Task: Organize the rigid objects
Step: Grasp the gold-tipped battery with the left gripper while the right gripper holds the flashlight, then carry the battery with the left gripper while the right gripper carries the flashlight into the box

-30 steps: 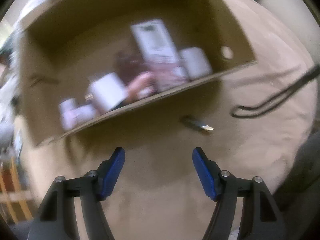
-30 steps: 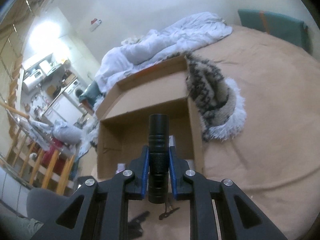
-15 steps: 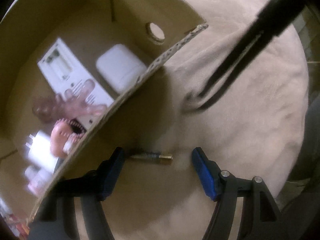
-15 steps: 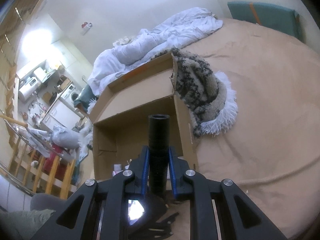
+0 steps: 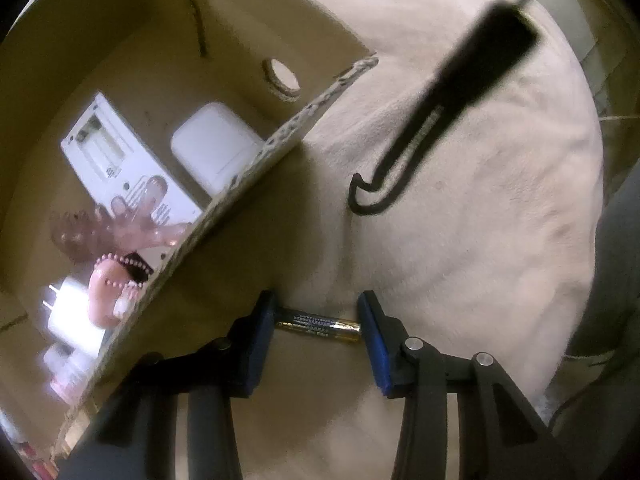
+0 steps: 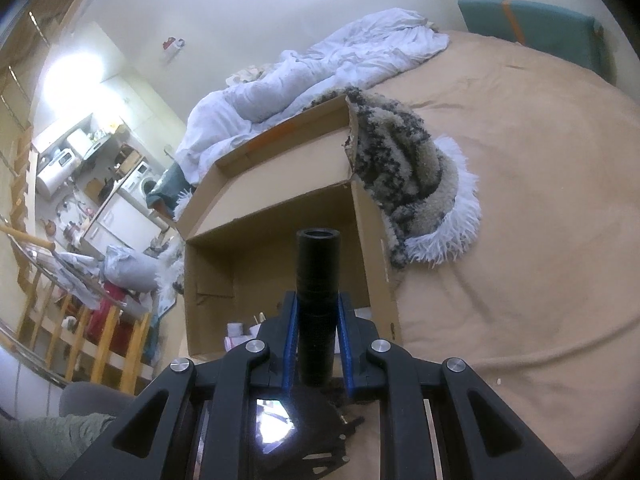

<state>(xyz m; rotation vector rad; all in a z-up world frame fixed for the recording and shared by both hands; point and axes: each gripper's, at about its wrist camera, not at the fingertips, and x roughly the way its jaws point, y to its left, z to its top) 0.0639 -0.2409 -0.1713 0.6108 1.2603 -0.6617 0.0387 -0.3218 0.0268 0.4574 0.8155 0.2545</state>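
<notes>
A black and gold battery (image 5: pixel 320 323) lies on the tan bedspread right beside the cardboard box (image 5: pixel 256 160). My left gripper (image 5: pixel 318 322) is low over it, its blue pads at both battery ends; the jaws look closed onto it. My right gripper (image 6: pixel 318 332) is shut on a black flashlight (image 6: pixel 317 280), held upright above the open box (image 6: pixel 372 240). The flashlight (image 5: pixel 472 68) and its dangling wrist strap (image 5: pixel 380 192) show in the left wrist view, up right.
The box holds a white case (image 5: pixel 216 148), a white flat package (image 5: pixel 120 160), a pink dinosaur toy (image 5: pixel 116 240) and a white plug (image 5: pixel 72 312). A fringed patterned blanket (image 6: pixel 412 184) lies against the box's right side. A white duvet (image 6: pixel 320 76) lies behind it.
My left gripper has swung down from facing the box to the battery and narrowed around it. My right gripper has stayed shut on the flashlight, drifting slightly over the box.
</notes>
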